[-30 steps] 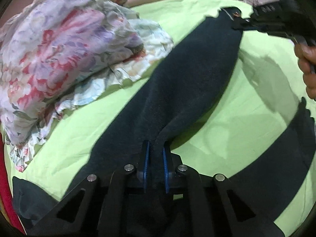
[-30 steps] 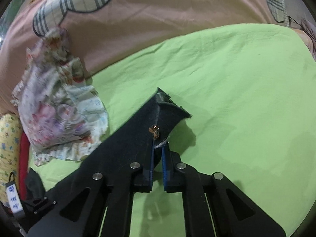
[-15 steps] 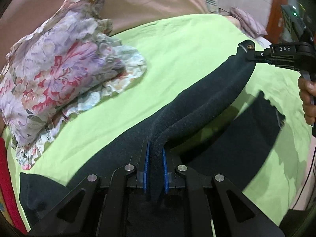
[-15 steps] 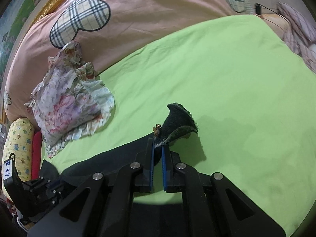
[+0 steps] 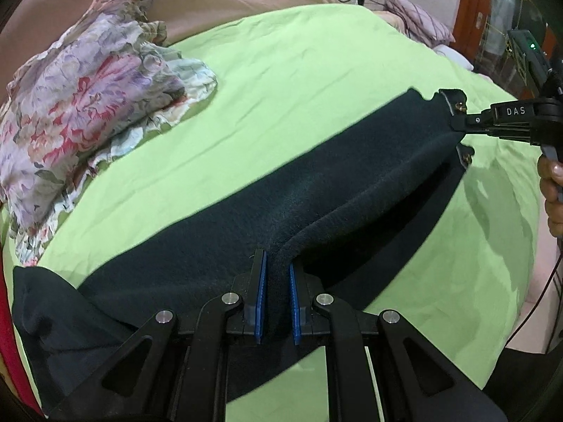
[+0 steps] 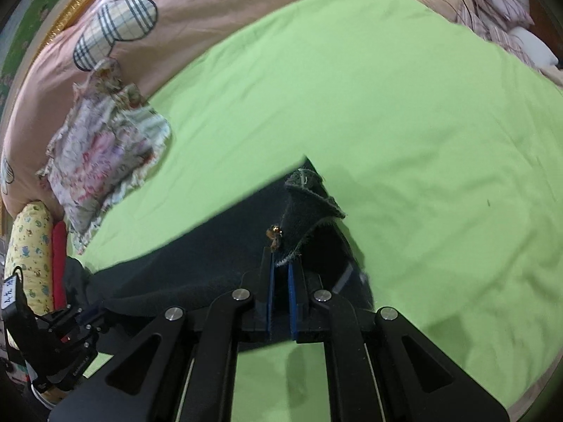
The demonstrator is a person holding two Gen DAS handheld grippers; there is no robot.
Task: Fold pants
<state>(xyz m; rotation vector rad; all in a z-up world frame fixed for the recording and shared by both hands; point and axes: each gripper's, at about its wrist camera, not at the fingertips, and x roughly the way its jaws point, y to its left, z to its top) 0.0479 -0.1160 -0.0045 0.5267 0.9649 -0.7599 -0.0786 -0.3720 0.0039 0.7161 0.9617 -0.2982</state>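
Left wrist view showed my left claw clenched on the dark pants and my right claw clamped on their far corner, keeping the fabric taut above the green bed for a clean fold

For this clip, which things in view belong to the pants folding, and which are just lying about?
In the job:
dark pants
left gripper, shut on them
right gripper, shut on them
green sheet beneath

Lying about:
floral cloth
pink quilt
yellow bolster
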